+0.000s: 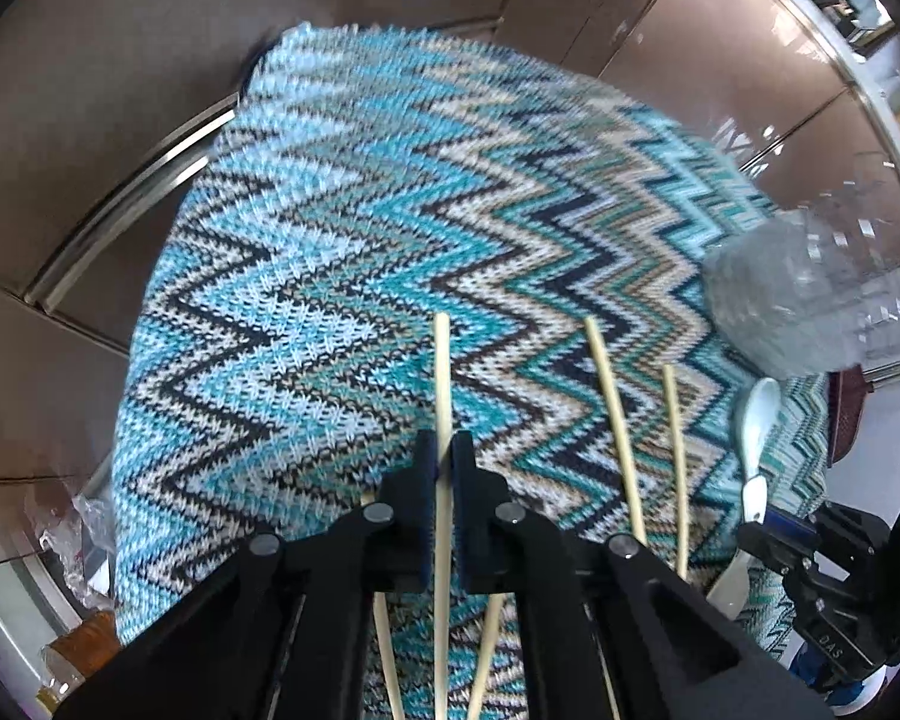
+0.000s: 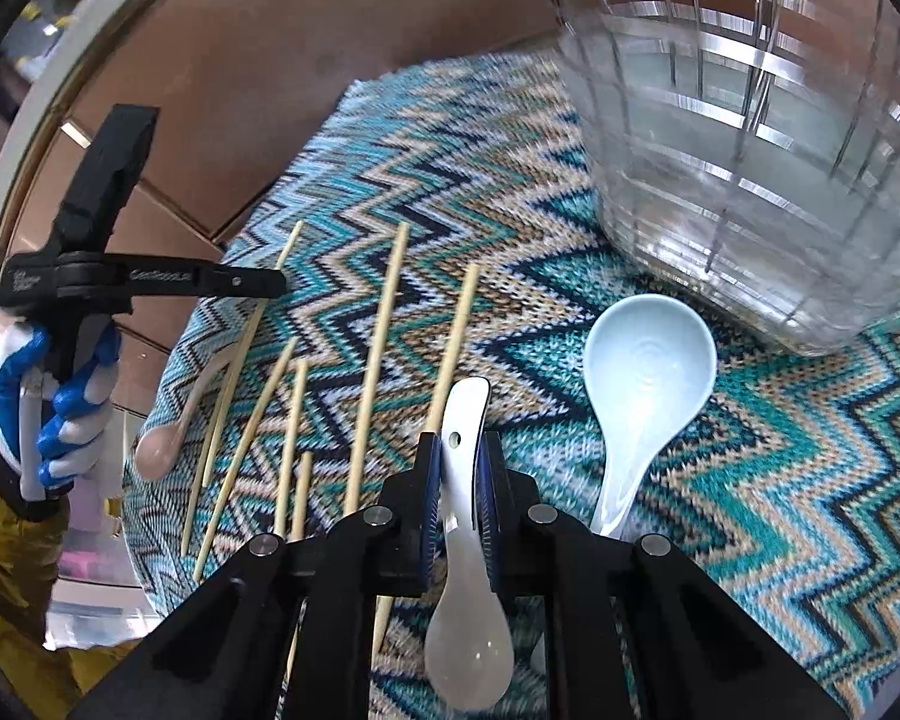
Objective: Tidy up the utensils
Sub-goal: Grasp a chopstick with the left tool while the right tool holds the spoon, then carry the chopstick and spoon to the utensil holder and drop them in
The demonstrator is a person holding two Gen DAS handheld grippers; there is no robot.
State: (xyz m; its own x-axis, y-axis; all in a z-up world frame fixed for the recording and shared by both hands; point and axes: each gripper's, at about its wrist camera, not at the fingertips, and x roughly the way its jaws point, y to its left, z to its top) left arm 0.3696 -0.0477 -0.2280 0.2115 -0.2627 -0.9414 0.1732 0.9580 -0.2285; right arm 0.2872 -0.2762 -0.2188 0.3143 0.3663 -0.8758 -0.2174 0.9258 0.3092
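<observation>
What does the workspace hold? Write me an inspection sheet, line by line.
Surface: zigzag knit cloth covering the table.
Job's things: loose chopsticks on the cloth; pale blue spoon lying bowl-up; small pinkish spoon at the left edge; clear ribbed container at the back right.
Clutter: plastic wrapping beside the table.
Grippers: left gripper shut on one chopstick; right gripper shut on a white spoon.
Cables: nothing seen.
Surroundings: brown tiled floor.
</observation>
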